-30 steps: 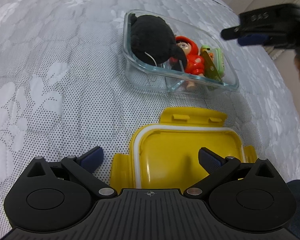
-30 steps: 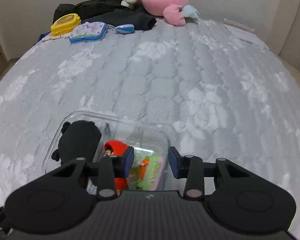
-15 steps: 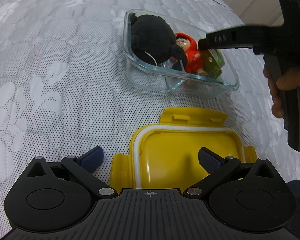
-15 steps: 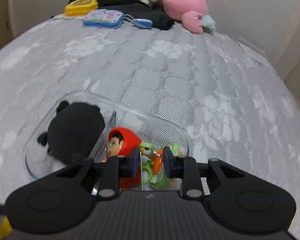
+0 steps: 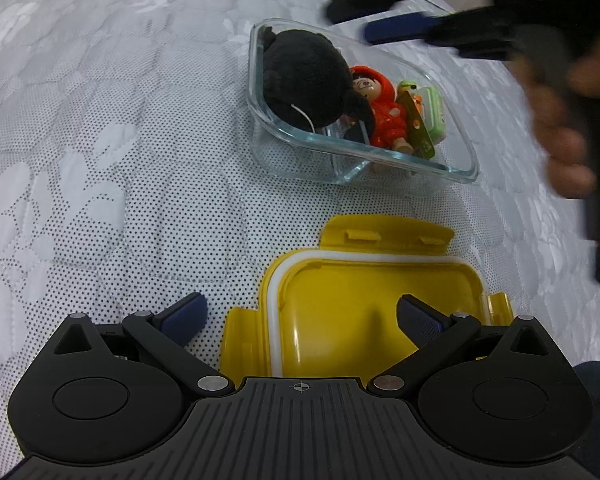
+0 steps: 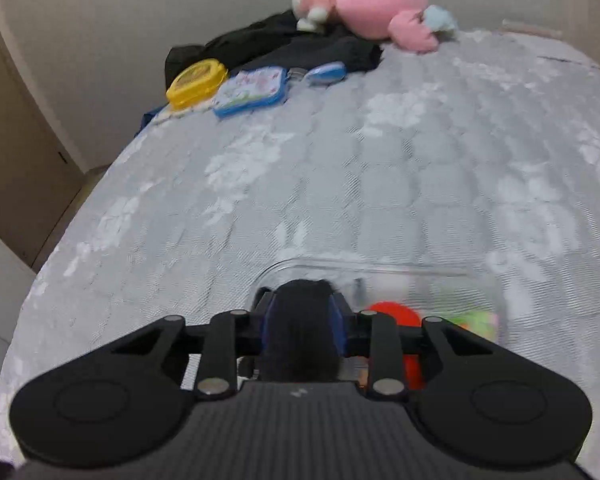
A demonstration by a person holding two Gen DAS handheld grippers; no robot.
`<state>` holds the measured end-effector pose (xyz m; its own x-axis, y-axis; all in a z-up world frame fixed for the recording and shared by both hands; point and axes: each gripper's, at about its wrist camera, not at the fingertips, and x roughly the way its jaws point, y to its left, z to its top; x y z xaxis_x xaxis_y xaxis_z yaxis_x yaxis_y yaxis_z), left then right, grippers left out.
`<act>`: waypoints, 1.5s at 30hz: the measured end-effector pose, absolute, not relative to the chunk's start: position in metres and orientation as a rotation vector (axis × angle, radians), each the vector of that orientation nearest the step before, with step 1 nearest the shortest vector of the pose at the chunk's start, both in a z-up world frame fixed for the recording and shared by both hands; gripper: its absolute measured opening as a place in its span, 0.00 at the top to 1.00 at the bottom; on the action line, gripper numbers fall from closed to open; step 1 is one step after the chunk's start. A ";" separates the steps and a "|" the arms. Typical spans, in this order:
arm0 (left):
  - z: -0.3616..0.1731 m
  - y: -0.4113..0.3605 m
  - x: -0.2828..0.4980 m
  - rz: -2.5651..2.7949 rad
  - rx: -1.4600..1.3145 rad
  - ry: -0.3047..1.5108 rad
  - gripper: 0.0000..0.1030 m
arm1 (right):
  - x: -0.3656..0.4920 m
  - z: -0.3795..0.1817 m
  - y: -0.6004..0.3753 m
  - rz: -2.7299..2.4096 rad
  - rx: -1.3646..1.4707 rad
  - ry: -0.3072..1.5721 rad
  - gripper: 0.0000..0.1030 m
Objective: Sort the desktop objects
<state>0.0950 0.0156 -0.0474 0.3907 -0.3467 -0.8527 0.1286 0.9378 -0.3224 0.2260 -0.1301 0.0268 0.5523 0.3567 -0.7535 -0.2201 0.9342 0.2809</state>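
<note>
Grey quilted mattress (image 5: pixel 100 160), glass container (image 5: pixel 466 148), yellow lid (image 5: pixel 364 304), pink plush (image 6: pixel 376 4), black garment (image 6: pixel 320 52)

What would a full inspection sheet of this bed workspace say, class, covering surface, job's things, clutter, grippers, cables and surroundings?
Surface: grey quilted mattress.
Job's things: glass container holds black plush, red figure, green toy; yellow lid lies apart, near it.
Clutter: pink plush, black clothing, yellow case, blue-edged case at the far end.
Grippers: left gripper open over the lid; right gripper above the container, jaws opening, gripping nothing.
Cables: nothing seen.
Surroundings: pale wall behind the bed.
</note>
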 end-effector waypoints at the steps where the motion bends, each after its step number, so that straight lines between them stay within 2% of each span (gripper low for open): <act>1: -0.047 0.016 0.095 -0.306 -0.218 1.132 0.00 | 0.229 0.021 -0.126 0.341 0.161 0.934 0.71; 5: -0.048 0.017 0.096 -0.304 -0.229 1.135 0.00 | 0.231 0.006 -0.118 0.321 0.122 0.921 0.71; 20: -0.048 0.024 0.095 -0.310 -0.235 1.132 0.00 | 0.230 0.007 -0.112 0.335 0.036 0.946 0.68; 24: -0.044 -0.003 0.107 -0.253 -0.264 1.127 0.00 | 0.227 0.019 -0.131 0.318 0.165 0.958 0.68; 29: -0.042 -0.003 0.115 -0.250 -0.258 1.116 0.00 | 0.169 0.042 -0.168 0.280 0.092 0.825 0.68; 32: -0.040 -0.002 0.119 -0.250 -0.267 1.096 0.00 | 0.123 0.053 -0.194 0.241 0.029 0.727 0.57; 34: -0.039 0.000 0.121 -0.243 -0.295 1.075 0.00 | 0.099 0.051 -0.219 0.193 0.115 0.716 0.52; 36: -0.037 0.003 0.123 -0.228 -0.326 1.059 0.00 | 0.075 0.049 -0.245 0.145 0.201 0.704 0.40; 40: -0.033 0.007 0.111 -0.172 -0.328 1.045 0.00 | 0.047 0.033 -0.281 0.097 0.326 0.730 0.33; 42: -0.031 0.005 0.105 -0.151 -0.305 1.035 0.00 | 0.044 0.024 -0.289 0.085 0.348 0.747 0.25; 45: -0.026 -0.001 0.092 -0.152 -0.261 1.003 0.00 | 0.042 0.008 -0.293 0.097 0.387 0.775 0.22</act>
<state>0.0924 -0.0007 -0.0261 0.5305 -0.2449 -0.8115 0.0063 0.9585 -0.2852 0.0418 -0.2925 0.0085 0.7139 0.2254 -0.6630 0.0557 0.9255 0.3746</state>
